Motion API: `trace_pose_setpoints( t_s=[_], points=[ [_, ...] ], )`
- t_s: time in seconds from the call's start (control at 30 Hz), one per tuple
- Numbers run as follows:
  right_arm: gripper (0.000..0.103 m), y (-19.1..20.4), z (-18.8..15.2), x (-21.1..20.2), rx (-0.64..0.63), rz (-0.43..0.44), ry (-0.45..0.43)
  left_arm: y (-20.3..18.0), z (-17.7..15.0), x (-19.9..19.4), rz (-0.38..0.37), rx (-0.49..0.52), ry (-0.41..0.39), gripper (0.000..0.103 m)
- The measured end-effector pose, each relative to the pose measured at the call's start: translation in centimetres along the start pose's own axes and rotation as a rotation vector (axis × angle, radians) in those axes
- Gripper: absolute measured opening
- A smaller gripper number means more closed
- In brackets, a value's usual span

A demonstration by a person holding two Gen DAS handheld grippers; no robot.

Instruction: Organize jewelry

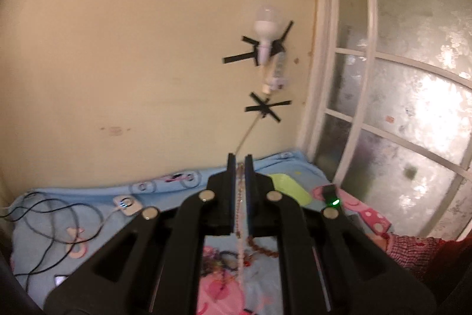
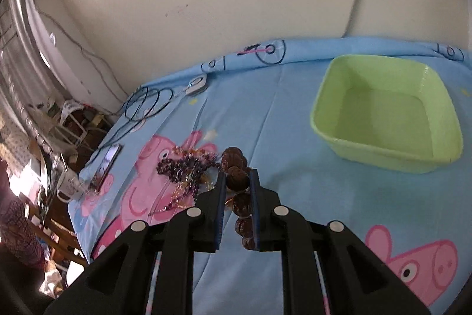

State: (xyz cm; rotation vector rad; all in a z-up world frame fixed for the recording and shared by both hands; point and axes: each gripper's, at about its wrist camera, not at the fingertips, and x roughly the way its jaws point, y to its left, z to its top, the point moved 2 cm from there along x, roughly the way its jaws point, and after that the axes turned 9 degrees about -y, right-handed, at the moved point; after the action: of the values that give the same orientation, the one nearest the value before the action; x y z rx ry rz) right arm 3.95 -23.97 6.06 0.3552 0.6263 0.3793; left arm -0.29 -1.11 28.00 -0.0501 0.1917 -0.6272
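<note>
In the left wrist view my left gripper [image 1: 240, 160] is shut on a thin pale bead necklace [image 1: 241, 226]. The strand hangs down between the fingers, above the blue bedsheet [image 1: 97, 214]. Under it lie a heap of mixed jewelry [image 1: 218, 259] and a brown bead string [image 1: 262, 248]. In the right wrist view my right gripper [image 2: 237, 176] is shut on a string of large brown beads [image 2: 237, 179], low over the sheet. A pile of purple and amber bead jewelry [image 2: 185, 167] lies just left of it. The empty green tub [image 2: 383, 114] stands to the far right, and its edge [image 1: 290, 188] also shows in the left wrist view.
A phone [image 2: 106, 164] and a white mug [image 2: 69, 188] sit near the bed's left edge. Black cables [image 2: 147, 102] and a small white charger [image 2: 196, 84] lie by the wall. A bulb [image 1: 265, 28] is taped to the wall, and a window [image 1: 398, 108] is at the right.
</note>
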Motion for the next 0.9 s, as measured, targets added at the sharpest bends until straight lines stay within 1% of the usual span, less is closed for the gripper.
trace_pose_setpoints(
  t_s=[0.03,0.1,0.17,0.2,0.23,0.27,0.33,0.4,0.5,0.57,0.63,0.67,0.7,0.73,0.8,0.83,0.87,0.9],
  points=[
    [0.000,-0.1,0.2,-0.2,0.007,0.007,-0.008,0.3,-0.3,0.2,0.015,-0.003,0.016,0.005],
    [0.000,0.2,0.9,-1.0,0.009,0.019,-0.030,0.6,-2.2,1.3,0.047,0.001,0.085,0.005],
    [0.000,0.4,1.5,-1.8,0.006,0.034,-0.045,0.8,-5.9,4.0,0.056,0.006,0.196,0.007],
    [0.000,0.7,1.9,-2.2,0.003,0.044,-0.050,0.9,-7.4,5.0,0.051,0.010,0.249,0.020],
    [0.000,0.9,2.1,-2.4,0.001,0.051,-0.053,0.9,-9.7,6.7,0.058,0.016,0.333,0.032],
    [0.000,1.1,2.4,-2.8,-0.004,0.057,-0.055,0.8,-11.8,8.1,0.066,0.014,0.398,0.032],
    [0.000,1.5,2.9,-3.4,-0.019,0.063,-0.057,0.4,-14.5,10.0,0.036,0.000,0.462,0.032],
    [0.000,1.8,3.4,-4.0,-0.033,0.077,-0.060,-0.5,-15.8,11.2,0.002,-0.034,0.470,0.032],
    [0.000,2.2,4.1,-4.7,-0.044,0.094,-0.067,-2.1,-16.1,13.2,-0.087,-0.073,0.461,0.032],
    [0.000,2.1,4.6,-5.2,-0.039,0.117,-0.069,-3.3,-15.9,15.3,-0.143,-0.099,0.455,0.037],
    [0.000,1.7,5.4,-5.7,-0.030,0.139,-0.080,-4.5,-15.6,18.0,-0.169,-0.112,0.459,0.038],
    [0.000,1.2,6.1,-6.1,-0.029,0.130,-0.096,-5.0,-15.5,19.5,-0.189,-0.111,0.463,0.038],
    [0.000,0.5,6.8,-6.4,-0.034,0.108,-0.117,-5.5,-15.3,21.1,-0.202,-0.103,0.464,0.025],
    [0.000,-0.1,7.3,-6.8,-0.038,0.087,-0.132,-5.8,-15.1,22.2,-0.202,-0.094,0.465,0.015],
    [0.000,-2.3,8.4,-7.0,-0.035,0.028,-0.153,-6.3,-14.2,25.4,-0.213,-0.102,0.466,0.015],
    [0.000,-4.3,9.1,-6.6,-0.021,-0.023,-0.160,-6.6,-14.0,26.6,-0.216,-0.105,0.472,0.015],
    [0.000,-5.7,9.4,-6.3,-0.010,-0.057,-0.162,-6.9,-13.9,28.4,-0.215,-0.109,0.488,0.015],
    [0.000,-6.9,9.6,-5.9,-0.002,-0.082,-0.162,-7.1,-13.8,29.3,-0.216,-0.112,0.497,0.015]
  ],
)
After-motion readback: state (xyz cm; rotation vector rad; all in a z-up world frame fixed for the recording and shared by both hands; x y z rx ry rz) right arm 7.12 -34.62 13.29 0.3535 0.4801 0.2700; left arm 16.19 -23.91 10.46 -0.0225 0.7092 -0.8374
